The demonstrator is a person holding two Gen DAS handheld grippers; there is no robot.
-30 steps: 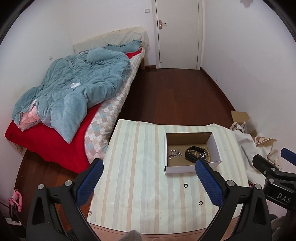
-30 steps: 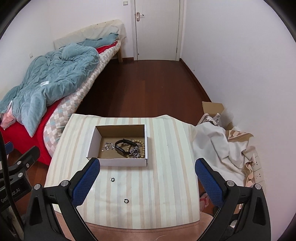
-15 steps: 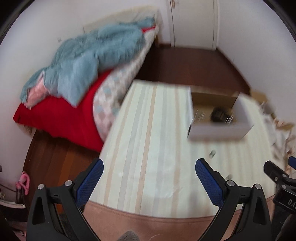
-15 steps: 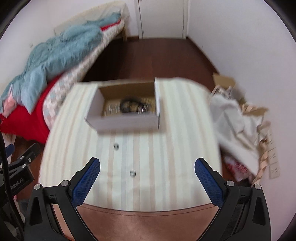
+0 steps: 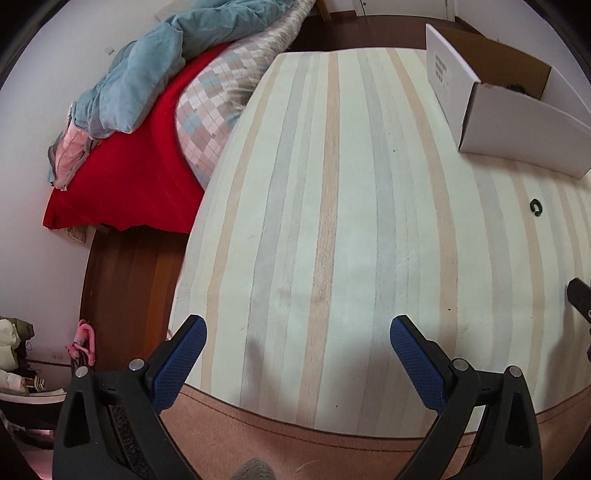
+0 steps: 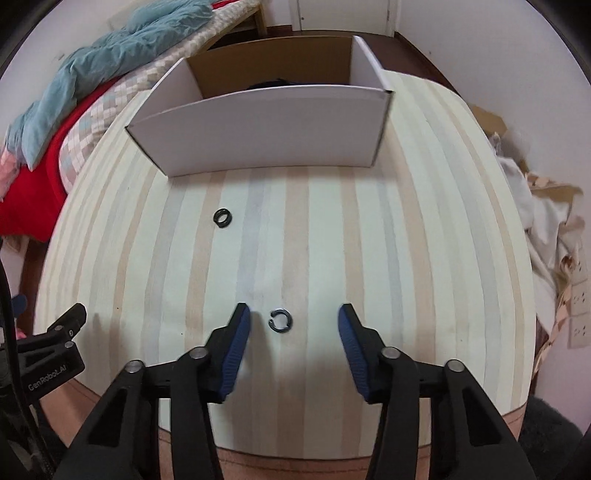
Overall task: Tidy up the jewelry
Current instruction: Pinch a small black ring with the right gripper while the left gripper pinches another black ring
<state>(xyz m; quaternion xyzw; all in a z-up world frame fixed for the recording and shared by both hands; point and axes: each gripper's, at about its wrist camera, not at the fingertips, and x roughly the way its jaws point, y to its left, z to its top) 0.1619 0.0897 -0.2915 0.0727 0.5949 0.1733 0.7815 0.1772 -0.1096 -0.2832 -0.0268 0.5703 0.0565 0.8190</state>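
Right gripper (image 6: 293, 321), part open & empty, is held low w/ an open ring (image 6: 280, 321) between its jaws on the striped worktop (image 6: 406, 258). Risk: thin, flat ring gets skidded, not pinched. Left gripper (image 5: 297, 338) wide open, idle.

This is a bedroom in a home. A bed (image 5: 155, 147) with a red sheet (image 5: 122, 184) and a crumpled blue quilt (image 5: 147, 74) stands beside the bench (image 5: 332, 221) (covered with a striped cloth). The floor (image 5: 122, 295) is dark wood, the walls (image 5: 37, 110) are plain white, and a white door (image 6: 343, 14) is at the far end.
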